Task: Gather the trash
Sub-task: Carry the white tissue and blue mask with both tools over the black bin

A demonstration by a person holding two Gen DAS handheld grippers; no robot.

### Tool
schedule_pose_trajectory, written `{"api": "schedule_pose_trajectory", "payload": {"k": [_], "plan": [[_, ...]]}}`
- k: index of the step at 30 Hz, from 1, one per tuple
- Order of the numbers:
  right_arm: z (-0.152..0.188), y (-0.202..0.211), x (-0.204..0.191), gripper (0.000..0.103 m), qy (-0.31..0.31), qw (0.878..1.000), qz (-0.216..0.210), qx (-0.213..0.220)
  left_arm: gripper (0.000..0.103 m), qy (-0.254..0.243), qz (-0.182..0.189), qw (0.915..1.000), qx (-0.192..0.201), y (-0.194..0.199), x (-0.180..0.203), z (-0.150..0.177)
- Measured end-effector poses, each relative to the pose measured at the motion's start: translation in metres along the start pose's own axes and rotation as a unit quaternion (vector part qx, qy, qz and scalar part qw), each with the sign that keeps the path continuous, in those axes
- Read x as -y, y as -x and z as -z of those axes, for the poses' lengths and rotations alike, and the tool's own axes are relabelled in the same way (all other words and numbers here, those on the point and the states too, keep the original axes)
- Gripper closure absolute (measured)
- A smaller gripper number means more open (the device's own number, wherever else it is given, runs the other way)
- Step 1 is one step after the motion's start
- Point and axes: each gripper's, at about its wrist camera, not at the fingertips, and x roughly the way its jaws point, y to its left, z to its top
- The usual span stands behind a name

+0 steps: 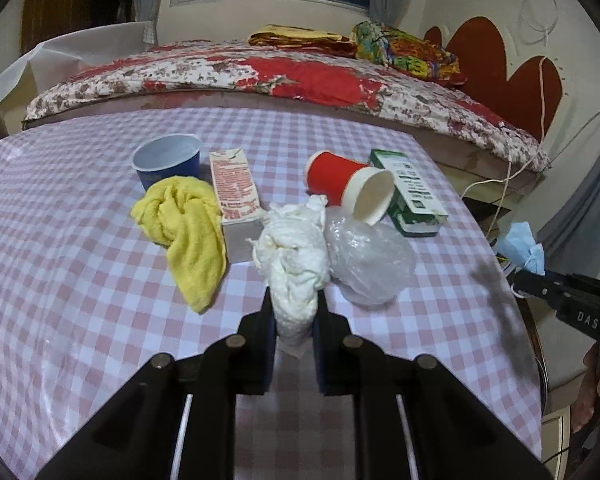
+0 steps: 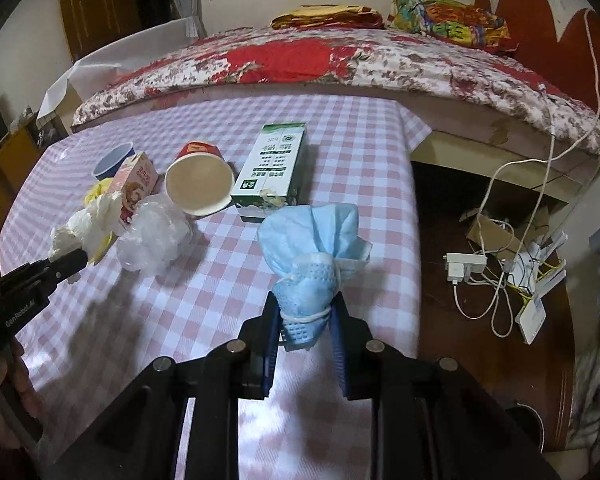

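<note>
**Q:** Looking along the left wrist view first, what is being held?

**A:** The left gripper (image 1: 293, 312) is clamping a crumpled white tissue wad (image 1: 291, 256) between its jaws. Just beyond the jaws to the right a clear plastic bag (image 1: 368, 260) is lying; to their left a yellow cloth (image 1: 184, 228) is sprawling. Farther ahead are sitting a blue cup (image 1: 167, 159), a red-printed carton (image 1: 234, 188), a tipped red paper cup (image 1: 348, 186) and a green carton (image 1: 410, 192), all on the checked tablecloth (image 1: 80, 280). At far right the other tool is showing the letters "DAS". The carton print is too small to read.

**Q:** And the right wrist view?

**A:** The right gripper (image 2: 305, 320) is pinching a bundled blue face mask (image 2: 312, 252), jaws closed against it. Ahead of the jaws the green carton (image 2: 272, 168) is lying with Chinese characters I cannot make out. Left of the jaws, the opposite tool is bearing the marking "GenRobot.AI" while gripping the tissue wad (image 2: 72, 236).

**Q:** How far along is the collecting?

**A:** Judging by the layout, two items are being lifted; the bag, both cups and both cartons are waiting. No bin is showing in either view.
</note>
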Motion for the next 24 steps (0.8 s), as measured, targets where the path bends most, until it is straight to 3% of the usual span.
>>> {"api": "schedule_pose_trajectory", "payload": {"k": [11,24], "plan": [[0.03,0.051,0.042,0.078,-0.033,0.999,0.027,0.027,0.086,-0.055,0.055,0.9969,0.013,0.024,0.067,0.008],[0.076,0.096,0.123,0.078,-0.096,0.991,0.081,0.041,0.086,-0.129,0.121,0.9842,-0.001,0.024,0.164,0.018]]}}
